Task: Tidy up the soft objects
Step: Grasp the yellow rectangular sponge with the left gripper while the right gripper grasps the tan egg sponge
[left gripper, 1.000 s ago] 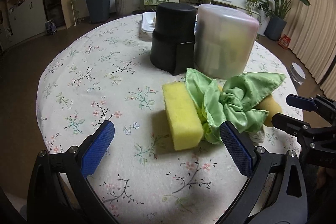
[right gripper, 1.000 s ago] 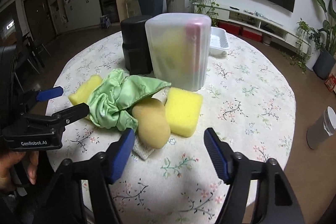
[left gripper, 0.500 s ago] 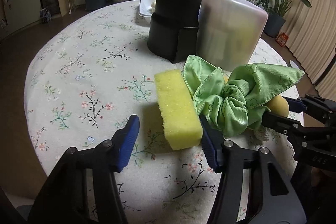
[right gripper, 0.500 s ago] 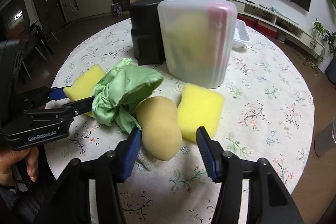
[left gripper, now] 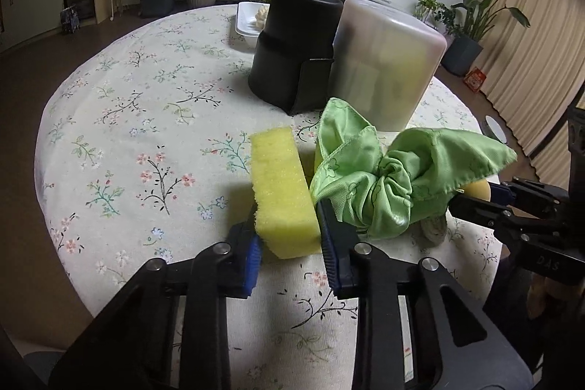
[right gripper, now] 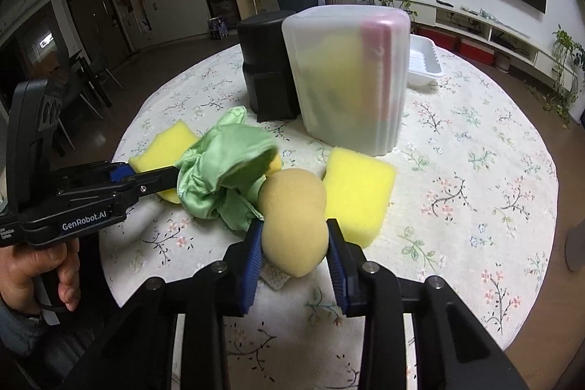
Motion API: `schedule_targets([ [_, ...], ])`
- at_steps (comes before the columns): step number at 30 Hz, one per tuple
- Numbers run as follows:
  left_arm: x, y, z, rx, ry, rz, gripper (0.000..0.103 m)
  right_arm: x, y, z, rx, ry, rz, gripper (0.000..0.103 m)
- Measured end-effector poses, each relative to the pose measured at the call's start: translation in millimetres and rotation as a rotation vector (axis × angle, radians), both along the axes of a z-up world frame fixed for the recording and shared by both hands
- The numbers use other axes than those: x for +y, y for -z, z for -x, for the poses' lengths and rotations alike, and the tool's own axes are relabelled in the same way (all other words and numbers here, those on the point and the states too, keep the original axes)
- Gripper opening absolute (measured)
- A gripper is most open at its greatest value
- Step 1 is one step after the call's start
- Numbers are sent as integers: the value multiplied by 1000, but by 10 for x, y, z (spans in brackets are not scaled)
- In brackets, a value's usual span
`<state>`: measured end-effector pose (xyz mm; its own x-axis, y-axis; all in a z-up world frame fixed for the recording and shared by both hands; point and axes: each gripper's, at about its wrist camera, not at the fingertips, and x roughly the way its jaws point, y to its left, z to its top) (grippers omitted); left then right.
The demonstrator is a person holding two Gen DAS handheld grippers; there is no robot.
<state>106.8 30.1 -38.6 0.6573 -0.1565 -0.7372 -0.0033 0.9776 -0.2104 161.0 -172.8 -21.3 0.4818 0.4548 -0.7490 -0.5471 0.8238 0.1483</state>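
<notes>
My left gripper is shut on a yellow rectangular sponge, seen as a yellow block in the right wrist view. My right gripper is shut on a tan peanut-shaped sponge, whose tip shows in the left wrist view. A crumpled green cloth lies between the two sponges, also seen in the right wrist view. A second yellow sponge lies right of the tan one. A frosted translucent bin holds soft items.
A black bin stands beside the frosted bin on the round floral tablecloth. A white tray sits behind them. A pale knitted pad lies under the tan sponge. The table edge is near both grippers.
Both grippers moved forward and closed: the left one onto the yellow sponge, the right one onto the tan sponge. Both were open one second ago.
</notes>
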Motion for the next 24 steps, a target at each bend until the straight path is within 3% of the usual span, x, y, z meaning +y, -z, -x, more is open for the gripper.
schedule_targets([
  [8,-22,-24,38,-5,24,20,24,-139,1,34,32,24,-57,35],
  [24,21,6,109,19,18,12,29,-282,97,-2,84,47,-49,39],
])
